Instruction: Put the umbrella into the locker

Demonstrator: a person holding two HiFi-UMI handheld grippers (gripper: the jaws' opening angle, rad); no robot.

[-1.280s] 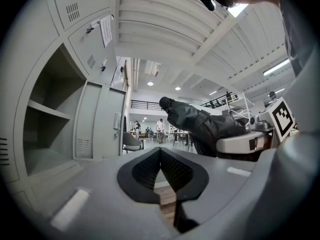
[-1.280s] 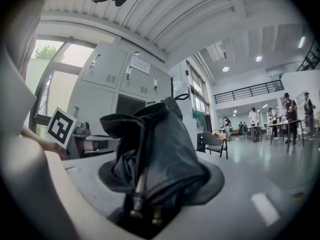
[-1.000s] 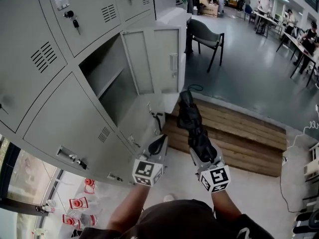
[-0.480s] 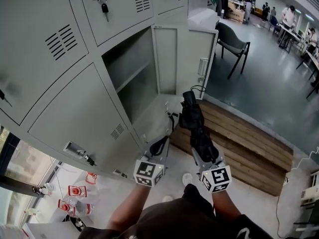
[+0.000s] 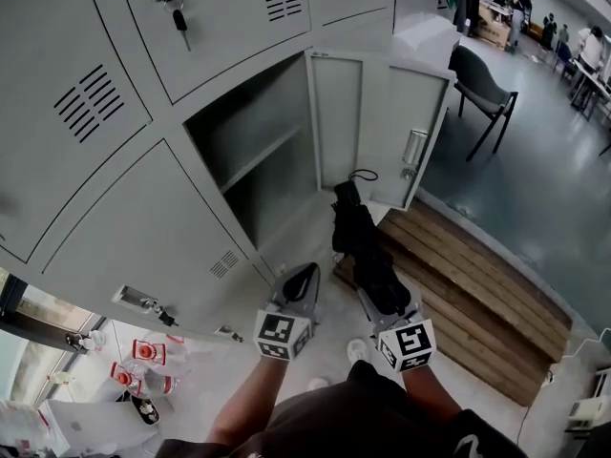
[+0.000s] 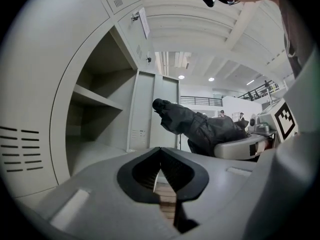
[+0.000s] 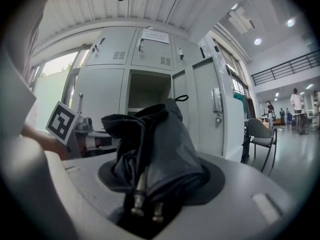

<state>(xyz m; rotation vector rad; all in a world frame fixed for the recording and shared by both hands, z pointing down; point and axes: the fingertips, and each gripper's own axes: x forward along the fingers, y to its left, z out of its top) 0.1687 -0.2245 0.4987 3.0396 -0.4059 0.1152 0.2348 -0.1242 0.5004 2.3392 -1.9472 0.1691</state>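
Note:
A folded black umbrella [image 5: 363, 246] sticks out forward from my right gripper [image 5: 380, 292], which is shut on its lower end. Its tip with a wrist loop reaches just below the open door [image 5: 382, 127] of the grey locker [image 5: 258, 165], outside the compartment. In the right gripper view the umbrella [image 7: 155, 149] fills the jaws, with the open compartment [image 7: 147, 91] straight behind it. My left gripper [image 5: 298, 280] hangs beside it, shut and holding nothing. The left gripper view shows its jaws [image 6: 161, 169] together, the locker shelf [image 6: 95, 100] to the left and the umbrella [image 6: 200, 126] to the right.
A wooden pallet platform [image 5: 477, 294] lies on the floor right of the locker. Keys [image 5: 172, 8] hang in the door above. A chair [image 5: 482, 89] stands beyond the open door. Red-labelled bottles [image 5: 143, 370] sit low at the left. People stand far back.
Both grippers have moved forward toward the open locker. The umbrella's tip has come from in front of the pallet to just under the open door's lower edge.

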